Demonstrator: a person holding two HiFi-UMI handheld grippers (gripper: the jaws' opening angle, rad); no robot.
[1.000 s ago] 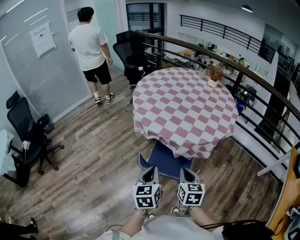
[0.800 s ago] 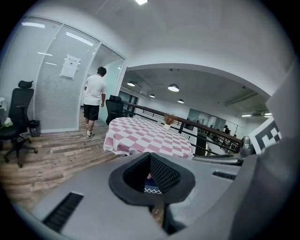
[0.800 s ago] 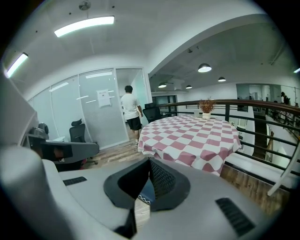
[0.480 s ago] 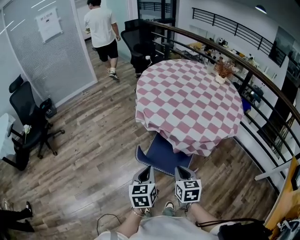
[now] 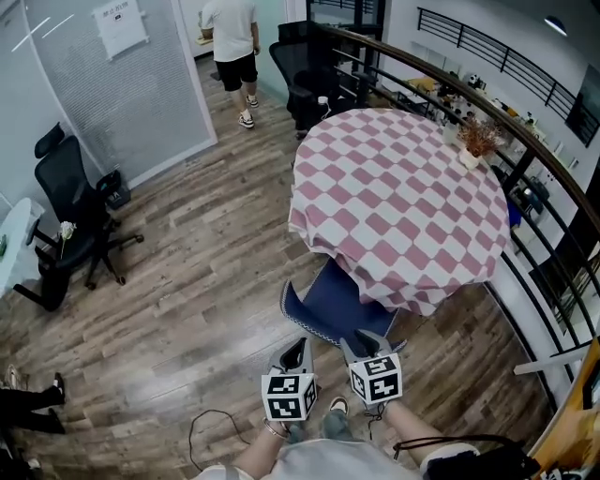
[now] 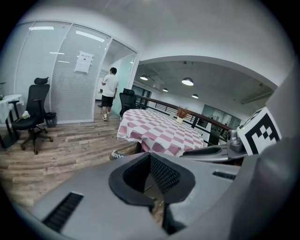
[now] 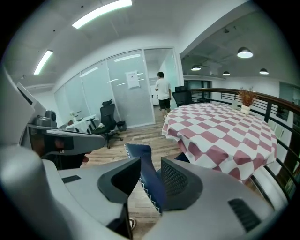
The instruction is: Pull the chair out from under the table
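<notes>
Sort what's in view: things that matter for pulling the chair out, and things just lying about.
Job: blue chair; checked table that it is tucked under; right gripper, jaws just opened, chair back between them; left gripper, shut.

Lying about: black office chair; flower vase; notice on glass wall; person at the back.

Both forearms (image 5: 412,420) reach in from the frame's lower edge, side by side at lower centre. The left tongs (image 5: 296,354) are closed and empty. The right tongs (image 5: 361,343) have just been opening, and their jaws stand apart with the chair back (image 7: 146,176) between them.
</notes>
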